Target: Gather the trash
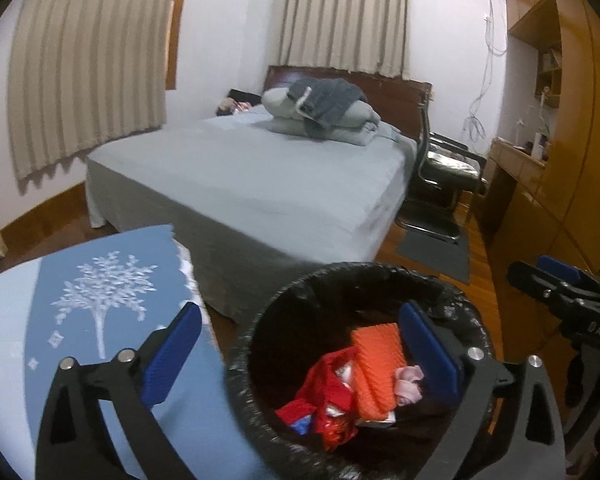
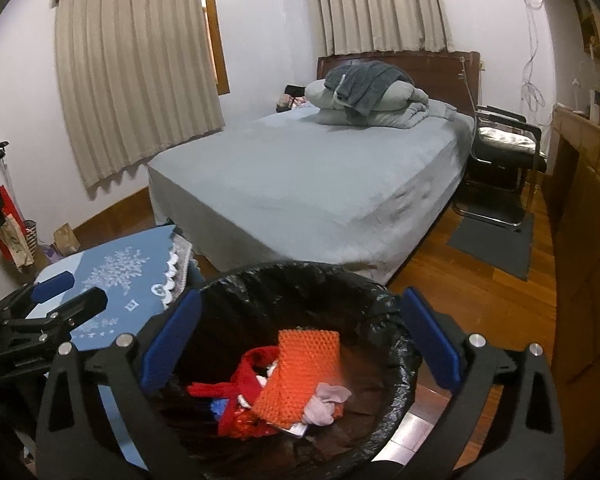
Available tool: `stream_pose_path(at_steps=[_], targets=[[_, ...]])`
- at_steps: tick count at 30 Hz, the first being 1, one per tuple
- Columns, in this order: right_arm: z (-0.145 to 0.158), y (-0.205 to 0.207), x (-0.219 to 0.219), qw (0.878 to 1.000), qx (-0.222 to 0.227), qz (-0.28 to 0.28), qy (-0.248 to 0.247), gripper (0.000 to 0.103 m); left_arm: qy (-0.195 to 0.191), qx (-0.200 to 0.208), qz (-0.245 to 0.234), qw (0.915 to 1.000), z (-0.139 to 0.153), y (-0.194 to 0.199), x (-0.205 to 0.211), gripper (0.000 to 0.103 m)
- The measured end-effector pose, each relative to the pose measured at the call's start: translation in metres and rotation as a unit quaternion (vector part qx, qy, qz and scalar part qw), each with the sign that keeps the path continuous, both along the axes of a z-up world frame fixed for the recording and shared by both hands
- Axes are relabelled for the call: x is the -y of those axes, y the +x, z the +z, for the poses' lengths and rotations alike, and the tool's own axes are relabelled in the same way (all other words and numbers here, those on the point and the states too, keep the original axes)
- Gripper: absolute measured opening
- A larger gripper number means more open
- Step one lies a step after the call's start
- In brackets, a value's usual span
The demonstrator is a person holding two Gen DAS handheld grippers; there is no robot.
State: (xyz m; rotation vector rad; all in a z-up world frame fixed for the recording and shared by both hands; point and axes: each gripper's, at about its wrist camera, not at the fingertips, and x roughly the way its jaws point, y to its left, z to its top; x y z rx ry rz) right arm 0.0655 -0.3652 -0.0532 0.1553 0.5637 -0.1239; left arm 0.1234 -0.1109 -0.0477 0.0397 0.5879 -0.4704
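A bin lined with a black bag [image 1: 260, 320] [image 2: 392, 312] stands on the wood floor below both grippers. Inside lie an orange knobbly piece [image 1: 378, 372] [image 2: 300, 372], red wrapping [image 1: 328, 396] [image 2: 240, 392] and a pale pink scrap [image 1: 408, 384] [image 2: 328, 398]. My left gripper [image 1: 300, 356] is open and empty, straddling the bin's left rim. My right gripper [image 2: 300, 340] is open and empty over the bin's mouth. The right gripper also shows at the right edge of the left wrist view [image 1: 560, 292], and the left gripper at the left of the right wrist view [image 2: 66, 292].
A table with a blue tree-print cloth [image 1: 100, 300] [image 2: 120, 276] stands left of the bin. A bed with grey sheet [image 1: 260, 176] [image 2: 320, 184] lies behind. A black chair [image 2: 504, 148] and grey mat [image 2: 496, 244] are far right, next to wooden cabinets [image 2: 588, 240]. Bags [image 2: 16, 236] lean at the left wall.
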Motion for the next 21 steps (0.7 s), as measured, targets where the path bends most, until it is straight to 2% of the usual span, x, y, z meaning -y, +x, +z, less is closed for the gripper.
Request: stream_pose_path(at_steps=[9, 21], targets=[[0.018, -0.015, -0.027, 0.999, -0.002, 0.033, 0.004, 0.098, 0.01, 0.014, 0.049, 0.9987, 0.021, -0.027, -0.037, 0.097], [0.038, -0.042, -0.065, 0.998, 0.005, 0.066, -0.01, 0.098, 0.033, 0.027, 0.087, 0.9953, 0.031, -0.069, -0.069, 0.097]])
